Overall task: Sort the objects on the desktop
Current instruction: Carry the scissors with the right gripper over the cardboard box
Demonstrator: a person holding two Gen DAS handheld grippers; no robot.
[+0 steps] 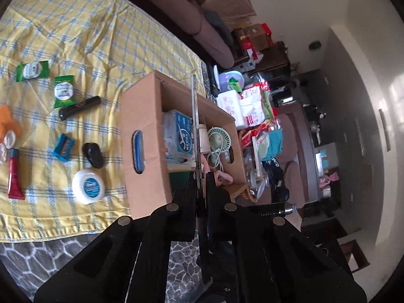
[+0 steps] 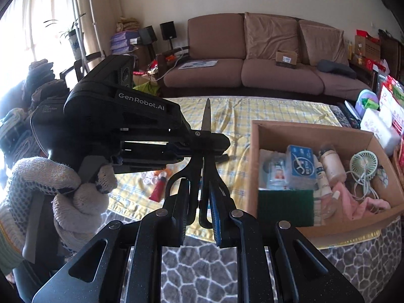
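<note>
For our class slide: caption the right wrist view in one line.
Both grippers, left and right, clamp the scissors beside the cardboard box.

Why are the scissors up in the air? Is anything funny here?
Yes. The scissors aren't on the table: both grippers clamp them at once. The right gripper pinches the black handles, and the left gripper grips across the pivot. The blades point up beside the cardboard box.

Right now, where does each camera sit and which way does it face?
Left wrist: on the left gripper, angled down at the cardboard box and yellow cloth; its fingers clamp the scissors.
Right wrist: on the right gripper, facing the sofa; shows the left gripper, a gloved hand.
Shared: scissors, box, cloth.
</note>
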